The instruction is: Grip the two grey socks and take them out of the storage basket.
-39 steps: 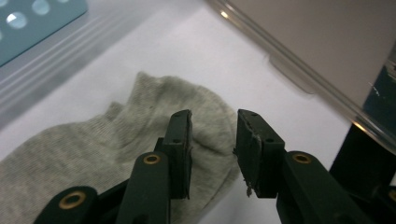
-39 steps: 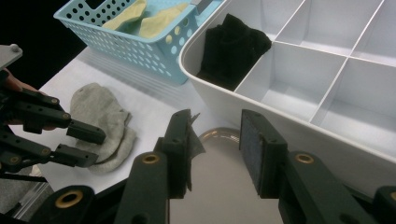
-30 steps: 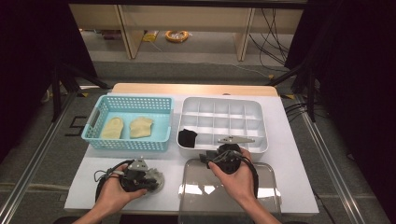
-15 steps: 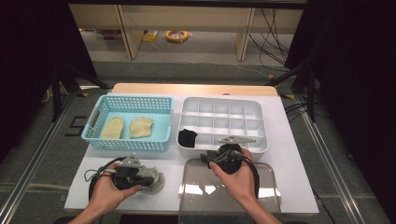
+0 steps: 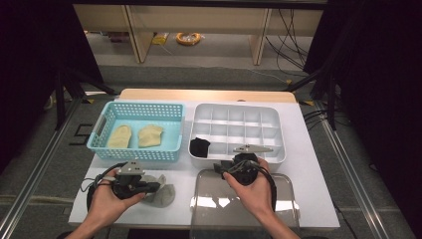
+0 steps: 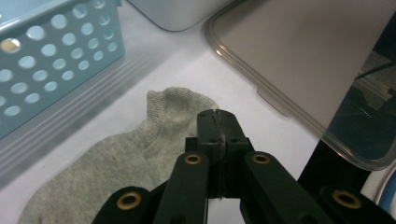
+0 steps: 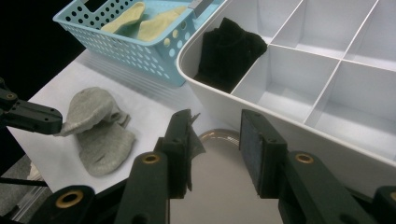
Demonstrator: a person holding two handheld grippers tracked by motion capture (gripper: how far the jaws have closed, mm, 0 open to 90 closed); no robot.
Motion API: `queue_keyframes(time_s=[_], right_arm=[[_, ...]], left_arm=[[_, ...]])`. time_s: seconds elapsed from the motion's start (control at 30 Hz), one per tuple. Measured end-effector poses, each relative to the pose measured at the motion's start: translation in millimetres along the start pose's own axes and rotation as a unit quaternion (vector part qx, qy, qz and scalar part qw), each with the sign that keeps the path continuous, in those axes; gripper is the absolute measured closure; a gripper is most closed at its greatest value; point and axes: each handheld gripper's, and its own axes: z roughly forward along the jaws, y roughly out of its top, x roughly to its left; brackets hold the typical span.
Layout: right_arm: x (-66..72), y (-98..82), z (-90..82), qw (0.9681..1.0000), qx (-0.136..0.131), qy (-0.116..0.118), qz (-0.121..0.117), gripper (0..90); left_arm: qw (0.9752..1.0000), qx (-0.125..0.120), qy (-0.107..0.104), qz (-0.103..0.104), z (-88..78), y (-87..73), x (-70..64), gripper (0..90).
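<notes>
High view: the left gripper (image 5: 149,187) sits at the near left of the table, its tip at the edge of the grey sock (image 5: 162,194). The turquoise basket (image 5: 175,130) stands beyond that tool and holds two yellow socks (image 5: 135,135). The right gripper (image 5: 235,167) is held over the far edge of the clear lid (image 5: 278,209), with the white divided tray (image 5: 272,119) just ahead of it. One near-left cell of the tray holds a black sock (image 5: 200,147).

Left gripper view: the jaws are pressed flat together with no gap. The grey sock (image 6: 116,158) lies below and to the left of the tip; whether any fabric is pinched cannot be told here. The lid's corner (image 6: 289,70) lies ahead and to the right.

Right gripper view: this tool's jaws stand apart with nothing between them, the lid (image 7: 224,186) under them. Far to the left, the other gripper's tip (image 7: 44,120) meets a raised fold of the grey sock (image 7: 95,126), which suggests a pinch on that fold.

Risks, as judgement:
- A thin edge grip may let the sock slip out on lifting.
- A hanging sock could catch on the basket wall or tray rim during transfer.
- The right tool, close to the tray wall, could nudge the tray or lid if moved carelessly
</notes>
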Motion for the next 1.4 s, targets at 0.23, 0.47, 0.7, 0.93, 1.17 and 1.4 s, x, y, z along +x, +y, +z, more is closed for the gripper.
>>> queue_keyframes(time_s=[0.23,0.47,0.7,0.93,1.17,1.4], right_arm=[[1.0,-0.1,-1.4,0.9999,0.008,0.003,0.007,65.1],[-0.1,-0.5,-0.6,1.0,0.006,0.006,0.002,65.1],[-2.0,-1.0,0.8,1.0,0.005,0.0,-0.005,65.0],[4.8,1.5,7.6,0.9997,0.016,0.013,-0.009,65.3],[21.4,9.0,30.3,0.9972,0.06,0.027,-0.036,73.1],[29.4,10.7,53.3,0.9938,0.089,0.049,-0.043,74.5]], left_arm=[[0.9992,0.032,-0.012,0.022,12.8,-2.9,-8.0,89.5],[0.9963,0.067,-0.029,0.044,30.2,-9.1,-14.0,89.5],[0.9968,0.058,-0.037,0.04,36.3,-11.3,-13.9,83.3],[0.9996,-0.025,-0.007,-0.007,-5.5,-6.1,15.2,71.3],[0.9984,0.013,0.046,-0.031,-14.0,-16.8,67.8,61.0],[0.9938,0.082,-0.008,0.075,16.2,0.2,47.5,60.4]])
